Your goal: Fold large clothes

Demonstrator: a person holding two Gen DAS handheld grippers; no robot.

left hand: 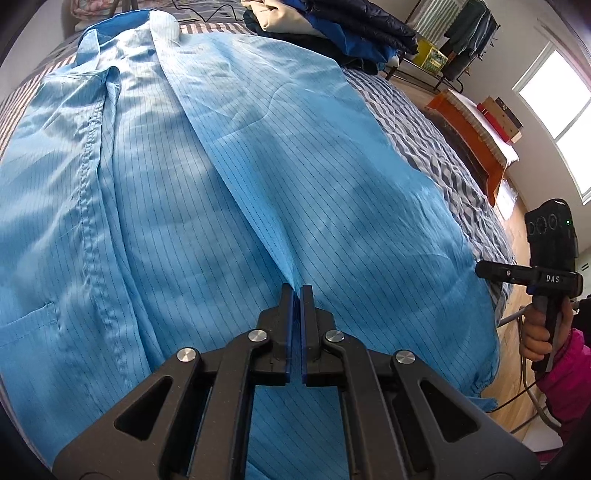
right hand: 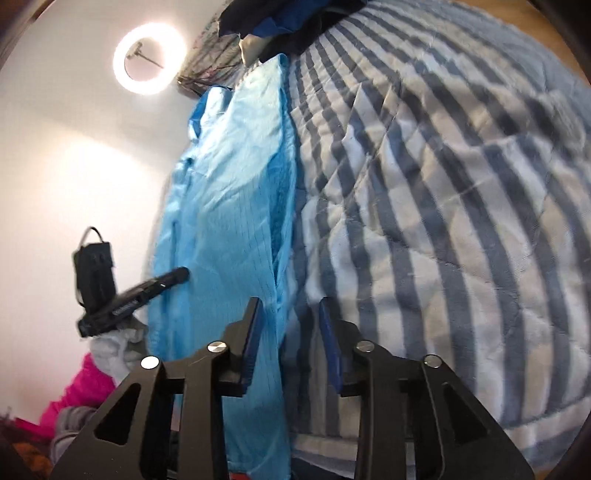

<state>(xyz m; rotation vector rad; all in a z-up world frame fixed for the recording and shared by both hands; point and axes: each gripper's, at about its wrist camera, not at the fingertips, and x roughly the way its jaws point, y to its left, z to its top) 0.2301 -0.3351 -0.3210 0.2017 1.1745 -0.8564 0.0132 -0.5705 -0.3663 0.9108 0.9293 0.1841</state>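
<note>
One light-blue pinstriped work coat (left hand: 229,177) is lying spread across my bed, collar toward the far end, covering most of the grey-and-white striped quilt (right hand: 443,206). A fold of its front panel is running diagonally up from my left gripper (left hand: 296,291), whose blue pads are pressing together on that fabric edge. My right gripper (right hand: 288,314) is hovering at the coat's side edge with its jaws standing apart, the blue cloth passing between them without being pinched. In the left wrist view, I am seeing my right hand (left hand: 537,338) gripping the handle. A pile of dark clothes (left hand: 332,29) is sitting beyond the collar.
</note>
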